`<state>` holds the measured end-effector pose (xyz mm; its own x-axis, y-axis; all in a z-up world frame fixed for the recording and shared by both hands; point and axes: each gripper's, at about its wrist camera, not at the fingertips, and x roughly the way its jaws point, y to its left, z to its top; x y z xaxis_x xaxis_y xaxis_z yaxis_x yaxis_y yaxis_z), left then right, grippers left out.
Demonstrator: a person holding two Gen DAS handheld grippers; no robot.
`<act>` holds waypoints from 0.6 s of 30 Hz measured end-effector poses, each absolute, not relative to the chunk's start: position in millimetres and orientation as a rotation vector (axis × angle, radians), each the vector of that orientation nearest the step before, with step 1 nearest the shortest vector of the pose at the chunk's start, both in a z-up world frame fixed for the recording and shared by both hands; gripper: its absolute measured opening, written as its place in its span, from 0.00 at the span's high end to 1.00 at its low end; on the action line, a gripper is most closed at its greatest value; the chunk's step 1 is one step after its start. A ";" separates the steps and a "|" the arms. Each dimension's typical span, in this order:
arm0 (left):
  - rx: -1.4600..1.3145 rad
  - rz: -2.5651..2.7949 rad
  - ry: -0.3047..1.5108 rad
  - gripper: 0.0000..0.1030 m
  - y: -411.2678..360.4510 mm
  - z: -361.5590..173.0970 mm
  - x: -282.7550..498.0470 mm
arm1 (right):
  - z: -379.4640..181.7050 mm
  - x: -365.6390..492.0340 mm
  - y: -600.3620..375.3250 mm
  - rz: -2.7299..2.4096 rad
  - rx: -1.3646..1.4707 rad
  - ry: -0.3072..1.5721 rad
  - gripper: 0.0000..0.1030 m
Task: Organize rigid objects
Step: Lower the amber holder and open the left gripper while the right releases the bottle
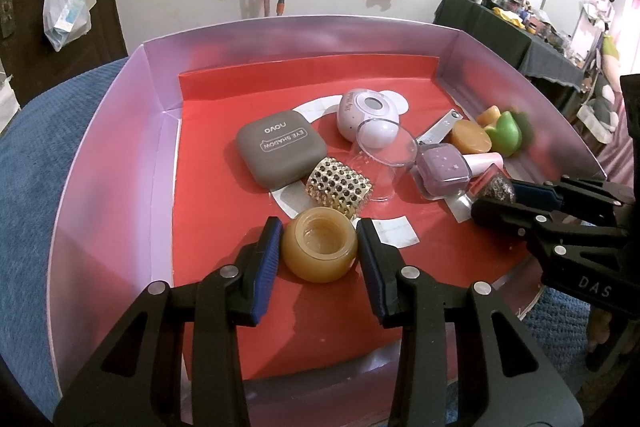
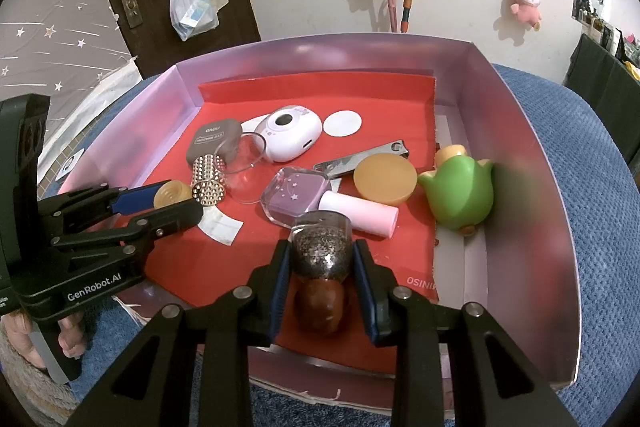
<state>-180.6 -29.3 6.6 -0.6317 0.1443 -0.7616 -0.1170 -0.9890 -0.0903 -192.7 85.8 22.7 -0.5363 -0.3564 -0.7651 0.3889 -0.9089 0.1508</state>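
Note:
My left gripper [image 1: 318, 227] is shut on a small amber jar [image 1: 319, 251] that stands open-mouthed on the red liner near the box's front. The right wrist view shows that gripper [image 2: 180, 199] at the left with the jar [image 2: 173, 194] in its jaws. A glitter nail polish bottle [image 2: 321, 251] with a brown cap lies between the pads of my right gripper [image 2: 322, 247], which is shut on it. In the left wrist view the right gripper [image 1: 496, 195] comes in from the right with that bottle [image 1: 497, 189].
The pink box [image 1: 100, 167] with raised walls sits on a blue cloth. On its liner lie a grey eye shadow case [image 1: 280, 151], white device [image 1: 366, 115], clear cup [image 1: 380, 163], gold studded cylinder [image 1: 339, 189], purple polish bottle [image 2: 296, 197], nail clipper [image 2: 360, 157], amber lid [image 2: 385, 183], green toy [image 2: 460, 195].

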 end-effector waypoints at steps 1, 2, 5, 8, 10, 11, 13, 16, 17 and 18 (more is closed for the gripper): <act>-1.271 2.712 -0.051 0.65 -29.4 6.7 -180.6 | 22.7 -192.6 85.7 -2.433 1.199 0.051 0.68; -1.273 2.711 -0.052 0.65 -29.4 6.6 -180.9 | 22.8 -192.6 85.2 -2.434 1.199 0.054 0.68; -1.273 2.710 -0.053 0.65 -29.1 6.4 -180.6 | 22.9 -192.7 85.4 -2.433 1.199 0.055 0.68; -1.273 2.711 -0.051 0.65 -29.1 6.2 -180.7 | 22.7 -192.5 85.1 -2.434 1.200 0.055 0.68; -1.274 2.711 -0.053 0.65 -28.9 6.5 -180.2 | 22.9 -192.6 85.5 -2.434 1.199 0.054 0.68; -1.275 2.710 -0.054 0.65 -28.9 6.4 -180.2 | 22.8 -192.5 85.2 -2.433 1.199 0.054 0.68; -1.275 2.710 -0.054 0.65 -29.1 6.7 -180.0 | 22.9 -192.4 85.1 -2.433 1.200 0.052 0.68; -1.275 2.711 -0.052 0.65 -29.0 6.7 -180.1 | 23.0 -192.4 84.8 -2.433 1.200 0.055 0.68; -1.275 2.710 -0.052 0.65 -29.0 6.8 -179.9 | 22.9 -192.4 84.7 -2.433 1.199 0.055 0.67; -1.274 2.710 -0.054 0.65 -29.2 6.7 -180.1 | 22.9 -192.4 85.1 -2.433 1.199 0.055 0.67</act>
<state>-180.1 -29.2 6.7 -0.6291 0.1477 -0.7632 -0.1171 -0.9886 -0.0948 -192.4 85.1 22.9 -0.5365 -0.3554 -0.7654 0.3898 -0.9088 0.1488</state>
